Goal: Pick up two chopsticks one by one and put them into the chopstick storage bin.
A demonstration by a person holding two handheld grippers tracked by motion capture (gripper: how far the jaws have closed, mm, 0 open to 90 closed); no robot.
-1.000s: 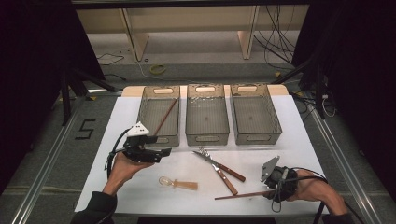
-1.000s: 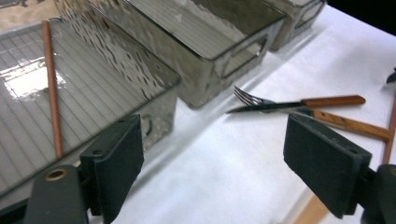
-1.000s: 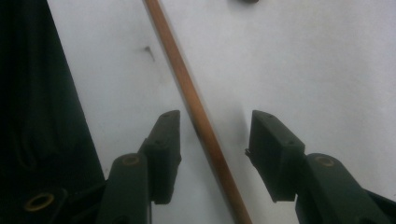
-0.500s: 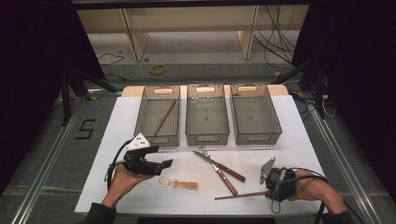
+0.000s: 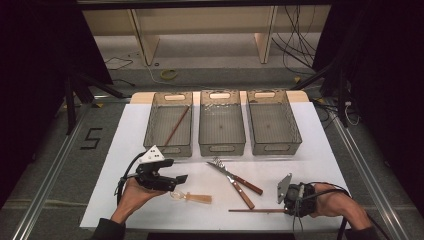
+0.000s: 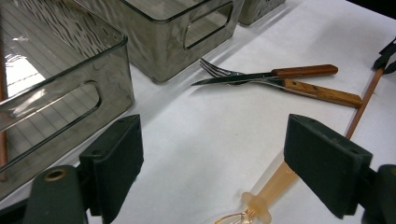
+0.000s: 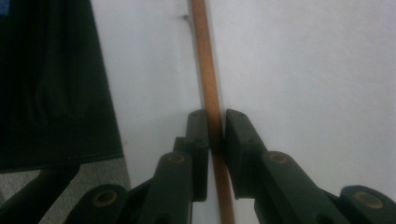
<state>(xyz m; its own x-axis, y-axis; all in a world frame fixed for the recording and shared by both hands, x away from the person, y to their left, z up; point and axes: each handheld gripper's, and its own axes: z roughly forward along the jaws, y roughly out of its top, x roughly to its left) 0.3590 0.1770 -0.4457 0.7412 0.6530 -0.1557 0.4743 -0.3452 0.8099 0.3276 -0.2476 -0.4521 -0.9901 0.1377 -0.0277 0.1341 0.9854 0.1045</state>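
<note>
Cutlery awaits sorting into bins. The right gripper (image 7: 215, 135) clamps the thin brown wooden chopstick (image 7: 207, 79) lying flat on the white table (image 5: 320, 150), ready for lifting. The left gripper (image 6: 212, 168), jaws wide, straddles the translucent amber plastic spoon (image 6: 268, 193) for pickup.

White table (image 5: 320, 150), wooden at the far edge. Three clear grey bins (image 5: 221, 122) in a row, well beyond the left hand-held gripper (image 5: 176, 179). Fork (image 5: 226, 169) and knife (image 5: 235, 185) crossed, between both hand-held grippers. Amber spoon (image 5: 192, 197) just under the left one. Chopstick (image 5: 257, 210) lying flat, clamped at the right hand-held gripper (image 5: 286, 209).
</note>
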